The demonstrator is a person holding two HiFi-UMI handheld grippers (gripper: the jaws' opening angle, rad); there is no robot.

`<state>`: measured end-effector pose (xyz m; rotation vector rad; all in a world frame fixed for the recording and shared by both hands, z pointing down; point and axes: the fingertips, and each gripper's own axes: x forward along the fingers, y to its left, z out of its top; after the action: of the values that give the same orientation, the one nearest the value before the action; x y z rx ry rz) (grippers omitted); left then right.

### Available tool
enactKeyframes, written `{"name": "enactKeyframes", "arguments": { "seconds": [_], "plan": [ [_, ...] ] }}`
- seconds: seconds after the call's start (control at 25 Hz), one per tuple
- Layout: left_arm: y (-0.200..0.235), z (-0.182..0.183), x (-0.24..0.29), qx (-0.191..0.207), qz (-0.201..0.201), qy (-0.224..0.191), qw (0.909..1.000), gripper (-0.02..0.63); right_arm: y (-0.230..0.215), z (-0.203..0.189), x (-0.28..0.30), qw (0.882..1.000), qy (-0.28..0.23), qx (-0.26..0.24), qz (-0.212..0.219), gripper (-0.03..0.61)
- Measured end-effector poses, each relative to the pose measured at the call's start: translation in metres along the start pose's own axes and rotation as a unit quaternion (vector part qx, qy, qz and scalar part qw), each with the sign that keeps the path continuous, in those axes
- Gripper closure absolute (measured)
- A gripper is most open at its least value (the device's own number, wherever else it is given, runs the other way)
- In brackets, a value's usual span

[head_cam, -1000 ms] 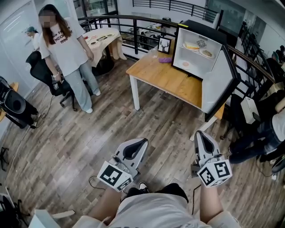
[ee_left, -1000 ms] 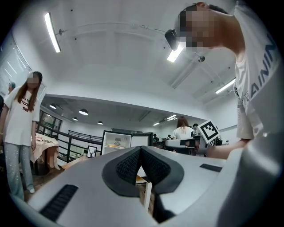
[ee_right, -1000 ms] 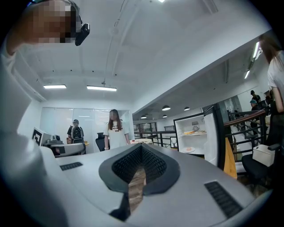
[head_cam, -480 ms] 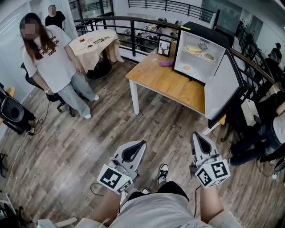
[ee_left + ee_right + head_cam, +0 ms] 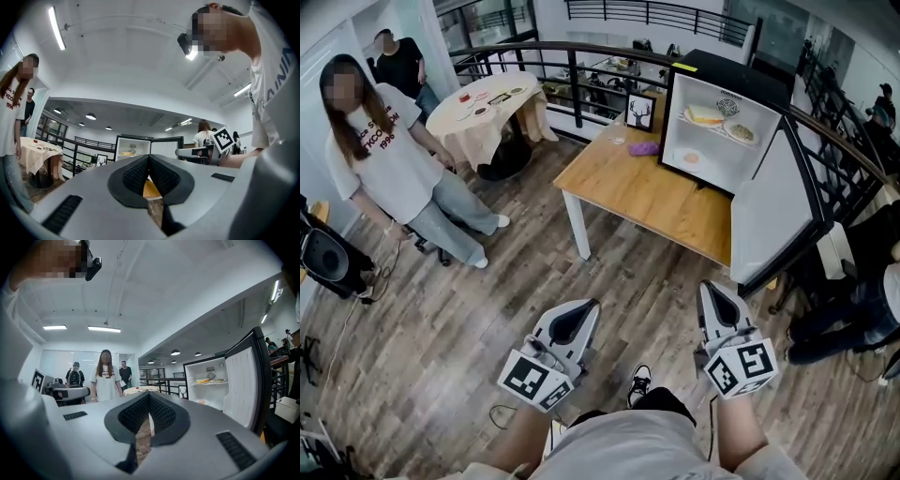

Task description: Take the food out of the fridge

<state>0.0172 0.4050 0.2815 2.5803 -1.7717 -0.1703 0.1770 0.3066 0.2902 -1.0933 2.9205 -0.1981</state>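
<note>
A light wooden bench (image 5: 647, 192) on white legs stands on the plank floor (image 5: 469, 309). At its far end rest an open mini fridge (image 5: 741, 73), a framed deer picture (image 5: 639, 112) just beside it, and a small purple object (image 5: 645, 148) in front of the frame.

Fridge (image 5: 727, 70): on the far right end of the wooden table (image 5: 628, 187), its door (image 5: 773, 202) swung out to the right.
Plates of food (image 5: 705, 115): on the upper shelf, a smaller item (image 5: 690, 157) below them.
Picture frame (image 5: 639, 111): on the table, just left of the fridge.
Round table (image 5: 487, 108): further behind, to the left.
Standing person (image 5: 380, 159): far left.
</note>
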Motion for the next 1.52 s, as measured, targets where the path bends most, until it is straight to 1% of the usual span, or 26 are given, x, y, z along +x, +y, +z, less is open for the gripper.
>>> {"name": "enactKeyframes", "arguments": {
  "seconds": [0.2,0.36,0.56,0.76,0.88,1.08,1.2,1.4,1.52],
  "plan": [
    [0.011,0.001,0.057,0.003,0.001,0.005,1.0000,0.606,-0.048,0.004,0.032,1.000,0.002,-0.003,-0.009,0.559],
    [0.020,-0.007,0.097,0.014,0.008,0.017,0.9997,0.606,-0.080,-0.003,0.059,1.000,0.008,-0.015,-0.010,0.558],
    [0.031,-0.015,0.132,0.014,0.017,0.025,0.9994,0.606,-0.105,-0.011,0.082,1.000,0.013,-0.011,-0.004,0.559],
    [0.043,-0.014,0.161,0.018,0.013,0.026,0.9994,0.606,-0.123,-0.010,0.100,1.000,0.016,-0.007,-0.006,0.558],
    [0.055,-0.022,0.184,0.018,0.007,0.027,0.9995,0.606,-0.142,-0.010,0.116,1.000,0.013,-0.008,-0.012,0.559],
    [0.084,-0.036,0.224,0.008,-0.019,0.024,0.9995,0.605,-0.169,-0.012,0.147,0.999,0.013,-0.013,-0.037,0.558],
    [0.107,-0.042,0.247,0.004,-0.043,0.026,0.9988,0.606,-0.181,-0.015,0.170,0.998,0.018,-0.014,-0.058,0.559],
    [0.160,-0.039,0.290,0.004,-0.080,0.030,0.9964,0.605,-0.195,-0.009,0.222,0.995,0.023,-0.015,-0.093,0.559],
    [0.190,-0.036,0.311,0.000,-0.107,0.036,0.9937,0.606,-0.201,-0.002,0.248,0.992,0.026,-0.012,-0.122,0.559]
  ]
}}
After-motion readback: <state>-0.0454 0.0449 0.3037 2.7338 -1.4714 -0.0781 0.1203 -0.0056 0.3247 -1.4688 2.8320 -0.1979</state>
